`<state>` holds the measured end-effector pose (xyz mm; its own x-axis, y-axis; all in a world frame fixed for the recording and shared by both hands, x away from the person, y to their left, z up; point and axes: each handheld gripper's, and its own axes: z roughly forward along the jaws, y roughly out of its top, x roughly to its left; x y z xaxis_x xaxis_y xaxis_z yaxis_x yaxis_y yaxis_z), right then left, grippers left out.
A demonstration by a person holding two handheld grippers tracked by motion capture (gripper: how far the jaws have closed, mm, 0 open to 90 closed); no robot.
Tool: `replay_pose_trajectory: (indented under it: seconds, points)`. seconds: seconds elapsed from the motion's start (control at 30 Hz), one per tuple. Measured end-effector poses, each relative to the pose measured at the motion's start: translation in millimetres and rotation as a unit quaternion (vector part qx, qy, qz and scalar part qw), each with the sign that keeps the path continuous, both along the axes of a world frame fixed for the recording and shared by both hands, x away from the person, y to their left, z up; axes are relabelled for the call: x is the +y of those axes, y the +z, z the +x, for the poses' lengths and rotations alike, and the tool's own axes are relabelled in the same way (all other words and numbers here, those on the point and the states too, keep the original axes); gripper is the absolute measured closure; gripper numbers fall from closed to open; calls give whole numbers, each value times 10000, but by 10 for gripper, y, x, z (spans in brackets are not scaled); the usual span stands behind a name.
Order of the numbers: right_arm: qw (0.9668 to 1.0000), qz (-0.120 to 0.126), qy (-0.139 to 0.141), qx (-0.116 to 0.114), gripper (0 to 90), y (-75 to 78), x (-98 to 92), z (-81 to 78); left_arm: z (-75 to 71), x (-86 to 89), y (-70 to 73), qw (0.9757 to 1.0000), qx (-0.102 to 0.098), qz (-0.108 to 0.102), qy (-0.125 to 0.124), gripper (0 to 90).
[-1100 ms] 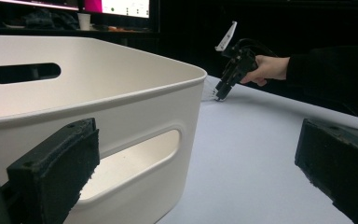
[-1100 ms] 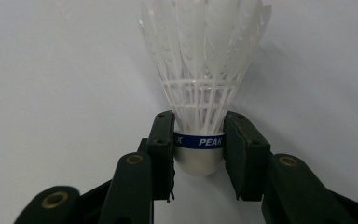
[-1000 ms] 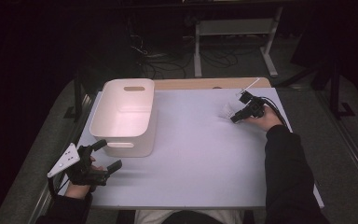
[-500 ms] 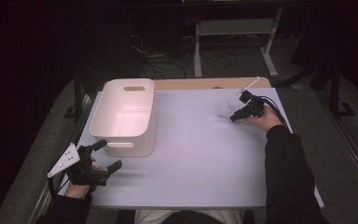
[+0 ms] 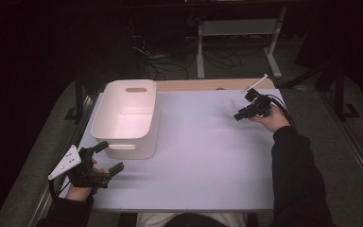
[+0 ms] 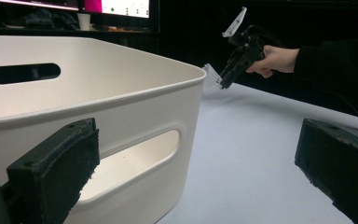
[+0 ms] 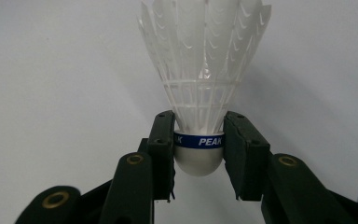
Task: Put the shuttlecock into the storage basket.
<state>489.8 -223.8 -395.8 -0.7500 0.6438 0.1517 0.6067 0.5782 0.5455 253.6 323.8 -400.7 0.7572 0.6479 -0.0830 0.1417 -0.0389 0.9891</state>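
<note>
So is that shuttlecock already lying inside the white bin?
No, the shuttlecock is clamped by its cork between the right gripper jaws, well away from the white bin.

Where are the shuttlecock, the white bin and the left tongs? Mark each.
shuttlecock [image 7: 199,156]: right gripper view, on its white cork base.
white bin [image 5: 147,137]: high view, on its near right wall.
left tongs [image 5: 108,156]: high view, midway between the fingertips.

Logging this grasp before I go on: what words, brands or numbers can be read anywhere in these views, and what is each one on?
"PEAK": white letters on the blue band around the shuttlecock's cork base, clamped in the right gripper.
Monitor screens behind the white bin: bright patches, too small to read.
No other text shows.
</note>
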Motion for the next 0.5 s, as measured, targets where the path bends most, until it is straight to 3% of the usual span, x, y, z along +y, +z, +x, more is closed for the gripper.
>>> replay_pose_trajectory:
  seconds: [0.5]
  points:
    - [9999,76,28,-141,643,181,-44,-120,5,-3,0,10000,5,-7,1,0]
